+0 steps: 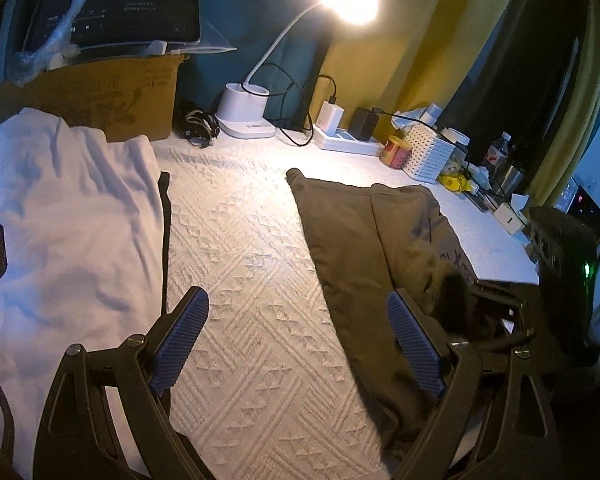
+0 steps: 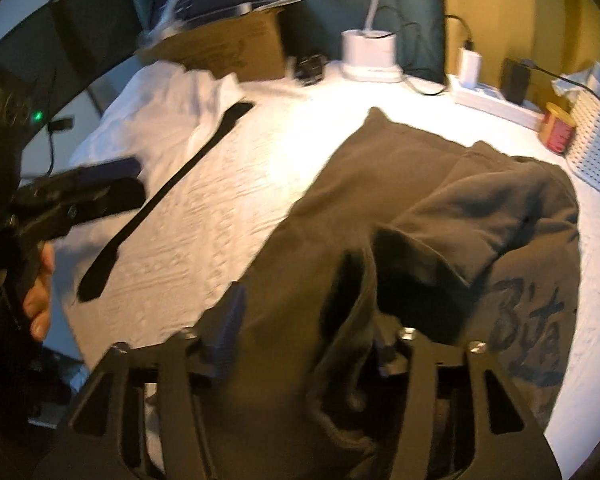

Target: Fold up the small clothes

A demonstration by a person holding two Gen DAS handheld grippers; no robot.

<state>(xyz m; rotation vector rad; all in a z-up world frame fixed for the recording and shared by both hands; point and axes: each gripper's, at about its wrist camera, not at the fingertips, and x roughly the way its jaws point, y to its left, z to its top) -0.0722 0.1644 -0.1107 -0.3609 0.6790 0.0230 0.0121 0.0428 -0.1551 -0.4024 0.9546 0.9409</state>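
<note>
A dark olive garment (image 1: pixel 352 240) with dark lettering lies crumpled on the white textured cover (image 1: pixel 240 260), right of centre. My right gripper (image 2: pixel 306 336) is low over its near end. The jaws stand apart with a loose fold of that garment (image 2: pixel 380 184) draped between them, and the cloth hides the right finger. My left gripper (image 1: pixel 298 340) is open over bare cover, with nothing between its blue pads (image 1: pixel 180 336). It sits between the olive garment and a white garment (image 1: pixel 68 220) on the left. A black strip (image 2: pixel 172 184) lies along the white garment's edge.
A cardboard box (image 1: pixel 100 96) with a dark screen (image 1: pixel 132 4) on top stands at the back left. Along the back edge are a lit white desk lamp (image 1: pixel 248 108), cables, a power strip (image 1: pixel 348 140), a red can (image 1: pixel 396 152), a white perforated basket (image 1: pixel 428 152) and bottles (image 1: pixel 500 152).
</note>
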